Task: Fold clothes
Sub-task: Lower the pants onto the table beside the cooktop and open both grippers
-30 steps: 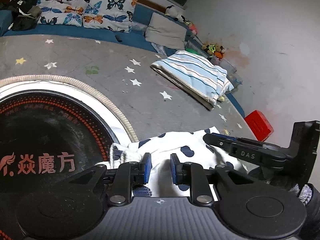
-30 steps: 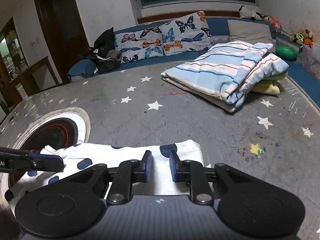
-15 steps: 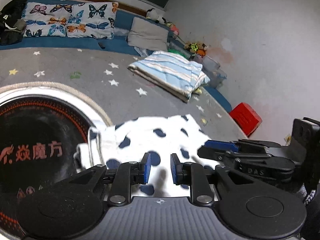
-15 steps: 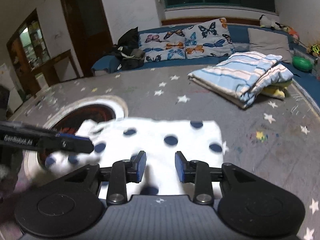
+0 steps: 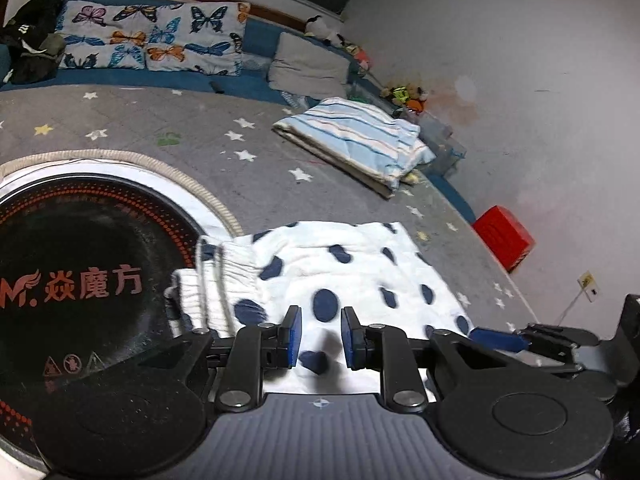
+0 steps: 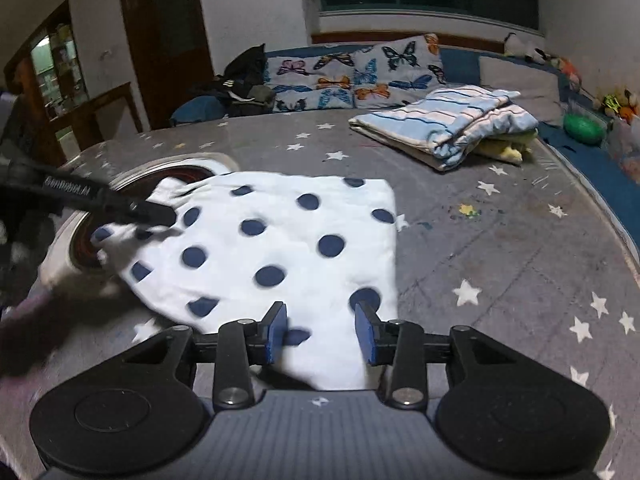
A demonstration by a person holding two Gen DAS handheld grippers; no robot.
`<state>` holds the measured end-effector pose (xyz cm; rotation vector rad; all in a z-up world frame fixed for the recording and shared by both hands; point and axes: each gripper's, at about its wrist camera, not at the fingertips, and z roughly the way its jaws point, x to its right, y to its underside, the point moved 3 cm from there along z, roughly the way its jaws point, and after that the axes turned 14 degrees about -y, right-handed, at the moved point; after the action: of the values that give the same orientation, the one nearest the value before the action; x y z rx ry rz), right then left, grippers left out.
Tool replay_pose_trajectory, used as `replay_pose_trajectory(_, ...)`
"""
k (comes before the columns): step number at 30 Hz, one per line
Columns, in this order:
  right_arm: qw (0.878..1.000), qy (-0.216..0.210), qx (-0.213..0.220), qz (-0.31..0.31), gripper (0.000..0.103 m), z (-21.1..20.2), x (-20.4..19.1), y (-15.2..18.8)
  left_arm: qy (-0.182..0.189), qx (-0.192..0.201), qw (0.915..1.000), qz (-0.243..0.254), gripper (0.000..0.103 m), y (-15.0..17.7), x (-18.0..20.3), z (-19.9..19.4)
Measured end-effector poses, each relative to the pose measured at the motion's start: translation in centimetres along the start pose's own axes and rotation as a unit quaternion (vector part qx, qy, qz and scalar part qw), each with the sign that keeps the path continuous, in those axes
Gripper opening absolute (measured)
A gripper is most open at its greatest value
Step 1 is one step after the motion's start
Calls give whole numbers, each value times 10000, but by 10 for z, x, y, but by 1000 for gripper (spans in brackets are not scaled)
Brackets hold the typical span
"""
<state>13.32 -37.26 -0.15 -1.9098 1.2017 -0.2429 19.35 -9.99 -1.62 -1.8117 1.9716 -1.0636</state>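
A white garment with navy polka dots [image 5: 352,272] lies flat on the grey star-patterned table [image 5: 200,136]; its ribbed waistband end overlaps the round black cooktop [image 5: 80,264]. In the right wrist view the garment [image 6: 280,248] spreads out in front of me. My left gripper [image 5: 320,338] is open above the garment's near edge, with nothing between its blue pads. My right gripper [image 6: 321,333] is open wider, above the garment's near right corner, holding nothing. The left gripper also shows in the right wrist view [image 6: 156,213] at the waistband end.
A folded blue-striped blanket [image 5: 356,140] lies at the table's far right. Butterfly cushions [image 6: 356,72] line a blue bench behind the table. A red box [image 5: 504,240] sits on the floor by the wall. Toys and a green ball [image 6: 584,130] are at the far right.
Both grippers held the garment's edge a second ago. They have opened and pulled back, and the garment now lies spread flat with more of it showing.
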Motion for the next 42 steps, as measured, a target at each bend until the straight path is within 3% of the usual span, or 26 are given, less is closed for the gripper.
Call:
replay_pose_trajectory(14,9990,-6,234,-373,44,-9,-31,-1,-46,269,9993,273,24,14,2,-23)
replay_pose_trajectory(24,9984,200,-10,-527,44,8,-42,17,-119,254,9995,142,24,17,-4,-23)
replay_pose_trajectory(27,9986,180,111,-486,53,-2,-45,17,-92,256,9995,150,30,20,0,-28)
replay_pose_trajectory(30,9986,157,214,-451,55,-5,-50,16,-81,252,9996,114,37,24,2,-34)
replay_pose_trajectory(37,9988,108,398,-268,84,-5,-61,18,-151,354,9991,189,57,33,5,-51)
replay_pose_trajectory(42,9984,139,542,-126,93,-9,-66,23,-196,402,9988,204,72,41,6,-60)
